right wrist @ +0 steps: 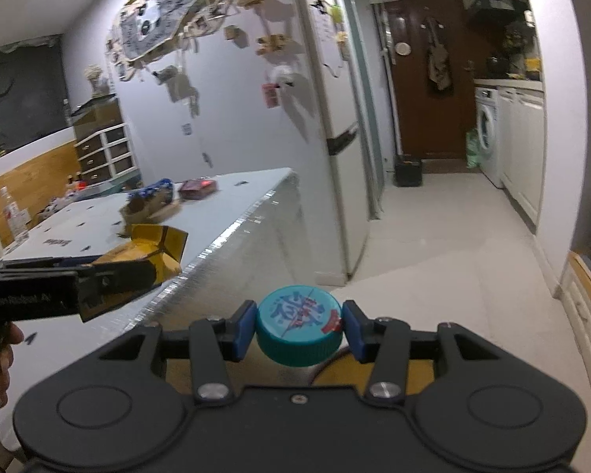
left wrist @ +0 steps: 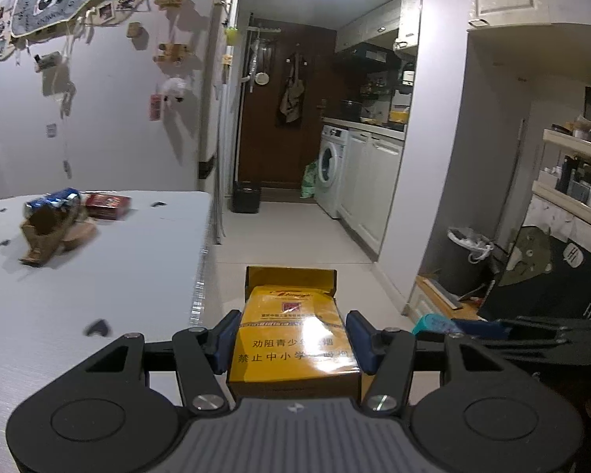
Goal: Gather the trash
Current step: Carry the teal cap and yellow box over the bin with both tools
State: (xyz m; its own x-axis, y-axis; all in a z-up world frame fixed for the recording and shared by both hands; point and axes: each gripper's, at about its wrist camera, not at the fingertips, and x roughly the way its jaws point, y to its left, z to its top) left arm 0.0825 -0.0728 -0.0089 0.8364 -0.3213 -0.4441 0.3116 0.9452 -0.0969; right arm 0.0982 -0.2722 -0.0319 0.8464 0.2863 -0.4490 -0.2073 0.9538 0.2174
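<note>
White table beside you: your left gripper clamps a yellow cardboard cigarette pack, your right gripper a teal ribbed plastic cap; its round rim could slip sideways.

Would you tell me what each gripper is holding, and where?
Left gripper: yellow box, by its long sides. Right gripper: teal cap, by its ribbed rim.

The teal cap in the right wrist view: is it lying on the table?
No, the teal cap is clamped between the fingers of the right gripper, off the edge of the table, above the floor.
</note>
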